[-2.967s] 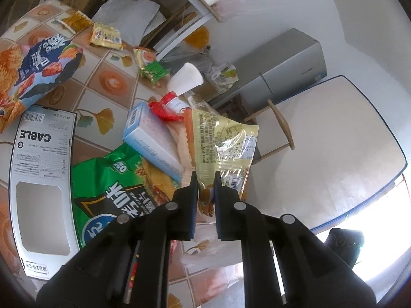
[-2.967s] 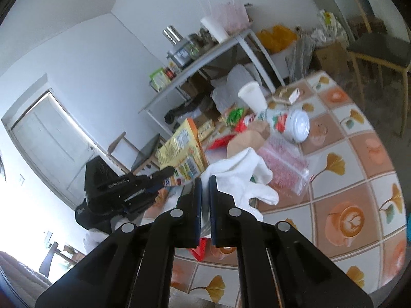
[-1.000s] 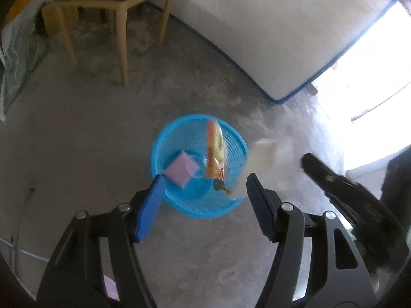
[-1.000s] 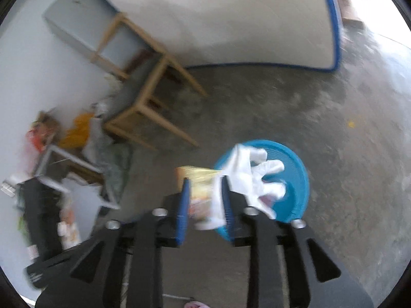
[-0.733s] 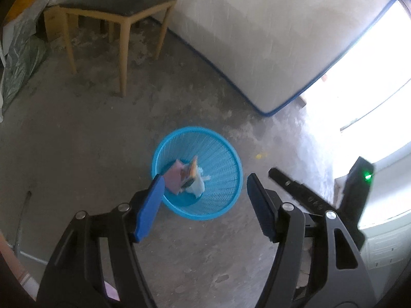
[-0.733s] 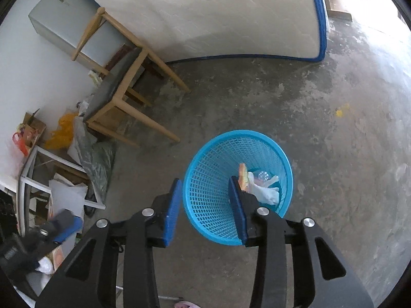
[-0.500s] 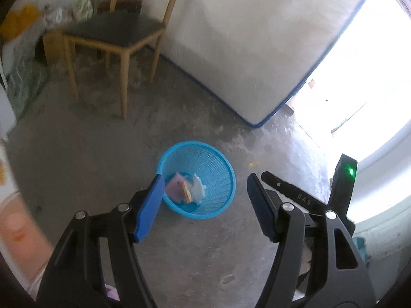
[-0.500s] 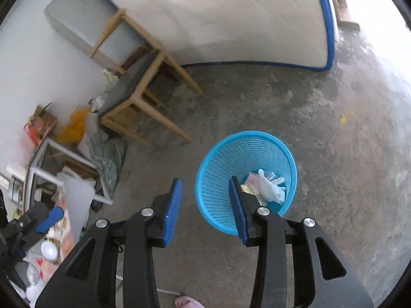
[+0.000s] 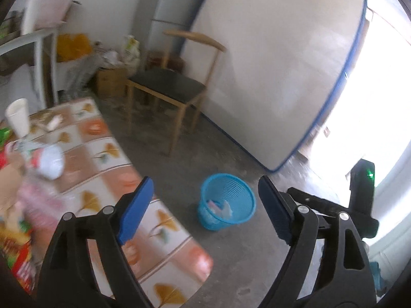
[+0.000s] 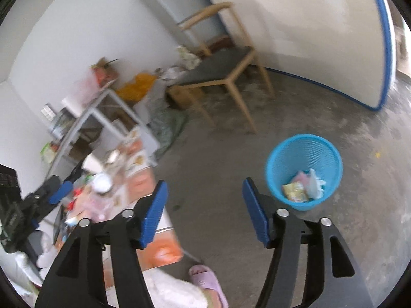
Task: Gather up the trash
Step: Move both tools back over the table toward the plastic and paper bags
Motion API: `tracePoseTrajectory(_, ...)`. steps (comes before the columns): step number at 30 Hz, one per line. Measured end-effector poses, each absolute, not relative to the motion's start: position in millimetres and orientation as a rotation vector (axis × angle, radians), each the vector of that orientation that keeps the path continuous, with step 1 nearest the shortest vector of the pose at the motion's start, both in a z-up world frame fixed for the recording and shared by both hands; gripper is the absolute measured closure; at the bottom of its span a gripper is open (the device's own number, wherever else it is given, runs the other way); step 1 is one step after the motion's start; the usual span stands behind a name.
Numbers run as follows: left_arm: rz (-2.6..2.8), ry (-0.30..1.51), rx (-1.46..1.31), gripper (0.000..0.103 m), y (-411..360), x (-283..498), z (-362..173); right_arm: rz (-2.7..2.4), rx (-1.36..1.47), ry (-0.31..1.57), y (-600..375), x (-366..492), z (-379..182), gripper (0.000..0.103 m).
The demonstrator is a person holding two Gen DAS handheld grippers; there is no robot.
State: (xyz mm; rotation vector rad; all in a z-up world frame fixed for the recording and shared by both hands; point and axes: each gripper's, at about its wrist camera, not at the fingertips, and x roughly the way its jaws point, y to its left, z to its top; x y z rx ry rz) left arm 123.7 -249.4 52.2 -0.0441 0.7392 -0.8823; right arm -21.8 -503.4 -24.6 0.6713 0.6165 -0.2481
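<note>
A blue mesh waste basket (image 9: 227, 201) stands on the concrete floor; in the right wrist view (image 10: 303, 171) it holds a yellow snack wrapper (image 10: 295, 192), a white glove (image 10: 315, 181) and a pink piece. My left gripper (image 9: 205, 208) is open and empty, raised well above the floor beside the table. My right gripper (image 10: 204, 211) is open and empty, left of the basket. The tiled table (image 9: 108, 154) carries more trash: a white paper cup (image 9: 17, 116), a lying bottle (image 9: 41, 158) and blurred snack packets (image 9: 15, 241).
A wooden chair (image 9: 169, 84) stands by the wall, with a mattress (image 9: 277, 71) leaning behind it. A grey metal shelf (image 10: 102, 118) with clutter stands beyond the table. A foot in a pink slipper (image 10: 207, 279) is on the floor below.
Both grippers have let go: the yellow wrapper and the white glove fell into the basket. Both grippers have since lifted and swung back toward the table, jaws wide.
</note>
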Motion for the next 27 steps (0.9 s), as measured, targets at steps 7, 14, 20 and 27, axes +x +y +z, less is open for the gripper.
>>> tracePoseTrajectory(7,-0.731,0.683,-0.130,0.022,-159.0,123.9,62.2,-0.117,0.562,0.652,-431.3,6.4,3.9,0.036)
tracePoseTrajectory(14,-0.504,0.680,-0.228,0.020,-73.6,133.6,55.0,-0.008,0.465,0.717,-366.1,46.3,10.6,0.035)
tracePoseTrajectory(20,-0.391,0.680,-0.282,0.020,-21.4,142.7,45.8,0.061,0.350,0.775,-315.5,78.9,16.8,0.035)
tracePoseTrajectory(27,-0.331,0.704,-0.333,0.020,14.2,150.4,34.9,0.130,0.278,0.798,-264.5,108.5,20.5,0.031)
